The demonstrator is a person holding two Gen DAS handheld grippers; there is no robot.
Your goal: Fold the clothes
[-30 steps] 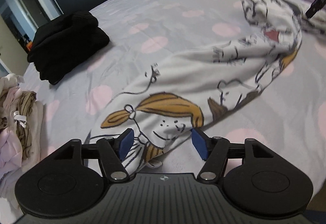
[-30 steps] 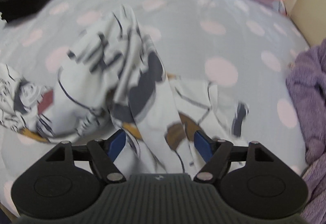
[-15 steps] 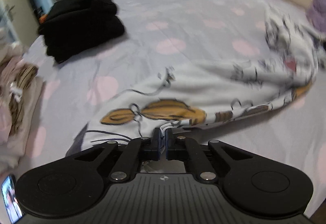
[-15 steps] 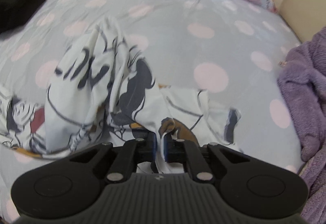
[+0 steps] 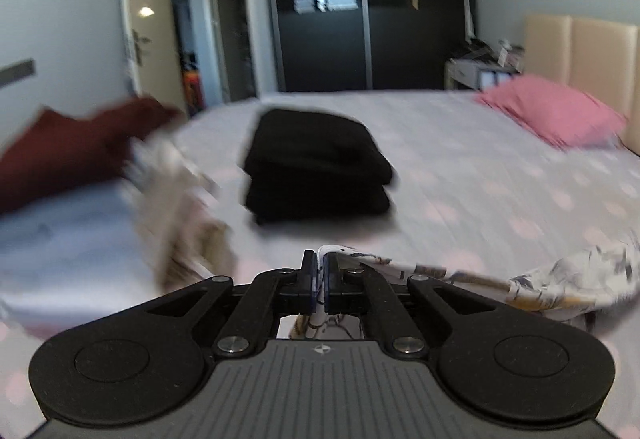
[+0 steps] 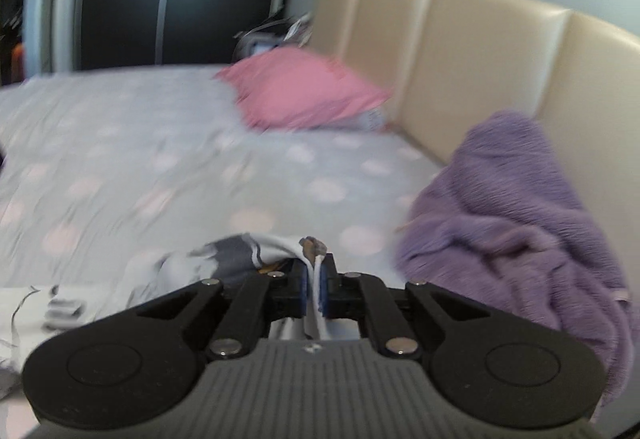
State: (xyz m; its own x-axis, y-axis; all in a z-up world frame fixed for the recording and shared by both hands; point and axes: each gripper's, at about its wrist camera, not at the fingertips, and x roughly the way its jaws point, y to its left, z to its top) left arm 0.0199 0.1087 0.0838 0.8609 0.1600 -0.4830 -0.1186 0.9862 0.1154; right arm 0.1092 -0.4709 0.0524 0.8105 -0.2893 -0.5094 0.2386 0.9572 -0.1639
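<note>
Pinching the cartoon-print garment [image 5: 568, 277] in the left view, the left gripper [image 5: 319, 281] is clamped on an edge near a folded black stack [image 5: 316, 167]. Right view: the right gripper [image 6: 316, 285] is clenched on another edge beside a purple fleece [image 6: 516, 223]. Looks like the spread-out step; next it needs laying flat on the bed [image 6: 160, 167].

Both cameras ride low over the bed [image 5: 460, 167], each looking forward along its own tool's closed fingers toward the dark wardrobe [image 5: 360, 19] on the far wall. The left view sits nearer the bed's left side, close behind the black folded pile [image 5: 316, 167]. The right view sits nearer the headboard [image 6: 480, 71], close beside the purple blanket [image 6: 520, 219]. Both share the pink pillow [image 6: 304, 91], the dotted cover and the wardrobe.
</note>
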